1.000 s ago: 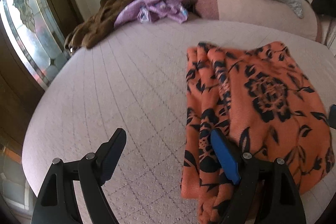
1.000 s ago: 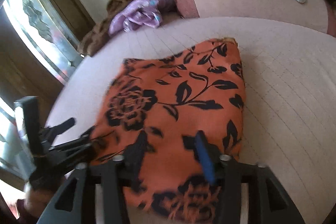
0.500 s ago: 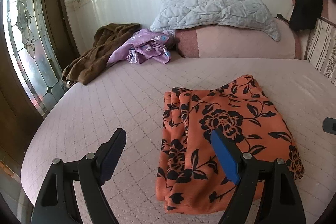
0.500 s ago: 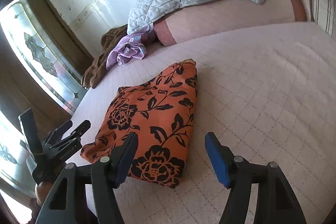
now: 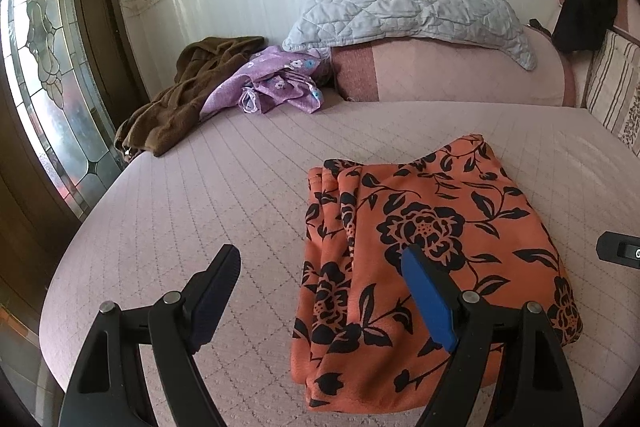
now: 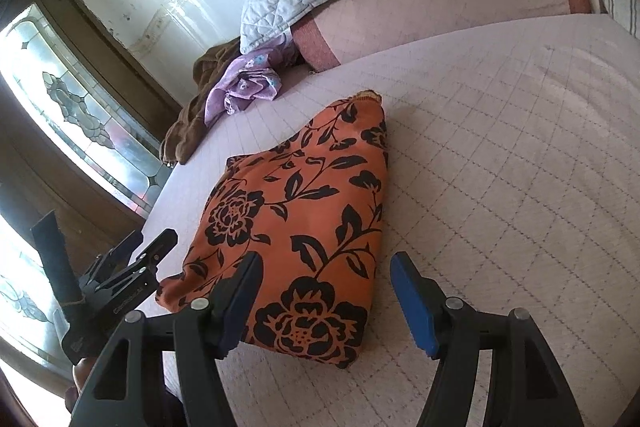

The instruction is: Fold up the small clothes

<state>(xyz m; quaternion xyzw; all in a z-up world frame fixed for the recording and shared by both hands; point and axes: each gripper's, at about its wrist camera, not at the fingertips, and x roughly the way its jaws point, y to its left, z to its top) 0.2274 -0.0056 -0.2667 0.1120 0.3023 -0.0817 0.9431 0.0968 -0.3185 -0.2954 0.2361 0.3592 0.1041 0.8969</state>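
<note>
An orange cloth with black flowers (image 5: 420, 247) lies folded into a rectangle on the pink quilted bed (image 5: 200, 195). It also shows in the right wrist view (image 6: 296, 211). My left gripper (image 5: 320, 275) is open and empty, raised above the bed near the cloth's left front edge. My right gripper (image 6: 326, 275) is open and empty, above the cloth's near right corner. The left gripper (image 6: 132, 267) shows at the left of the right wrist view, off the cloth.
A purple flowered garment (image 5: 272, 83) and a brown garment (image 5: 180, 107) lie crumpled at the bed's far left. A grey quilted pillow (image 5: 400, 7) rests on a pink bolster (image 5: 460, 75) at the back. A stained-glass door (image 5: 48, 87) stands left of the bed.
Both grippers have let go of the cloth and drawn back and up from it. The right gripper opened. The cloth now lies flat and folded.
</note>
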